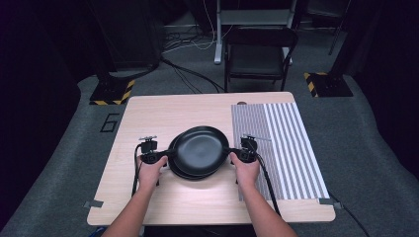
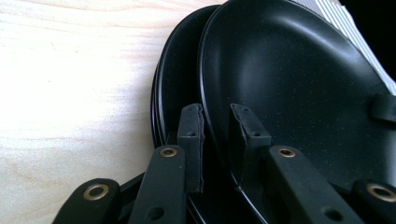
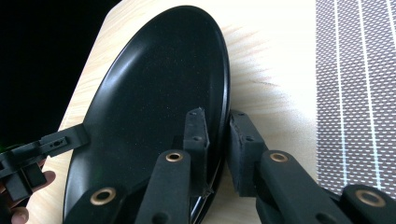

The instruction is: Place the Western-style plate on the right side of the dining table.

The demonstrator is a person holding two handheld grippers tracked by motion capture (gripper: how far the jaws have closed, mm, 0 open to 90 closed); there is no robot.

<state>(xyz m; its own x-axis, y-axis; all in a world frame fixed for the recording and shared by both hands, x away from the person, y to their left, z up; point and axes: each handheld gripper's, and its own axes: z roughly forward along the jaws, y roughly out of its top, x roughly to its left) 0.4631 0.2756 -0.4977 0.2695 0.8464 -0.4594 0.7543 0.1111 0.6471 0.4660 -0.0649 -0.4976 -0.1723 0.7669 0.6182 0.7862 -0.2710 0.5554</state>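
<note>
The left tongs (image 2: 217, 140) are nearly closed and pinch the near rim of the top plate (image 2: 299, 79), one pad inside the dish and one outside under its edge. The right tongs (image 3: 219, 142) clamp the opposite rim of the same plate in the same way, jaws almost together with the thin black edge between them. In the high view the left tongs (image 1: 165, 155) and right tongs (image 1: 232, 153) sit at either side of this plate, which is held tilted just above a lower plate (image 1: 180, 172) of the same black kind, near the middle of the wooden counter (image 1: 148, 118). The lower plate (image 2: 175, 88) shows as a dark crescent beside the lifted one in the left gripper view. To the right lies a striped mat (image 1: 281, 148), reaching to the counter's right edge, and it looks like the likely place to set the plate down. To do this well, both grips should stay firm and even, since the glossy rim is shallow and could slip; the two hands ought to rise together and keep the plate level, clear the lower plate fully before moving sideways, and avoid twisting one wrist against the other.
</note>
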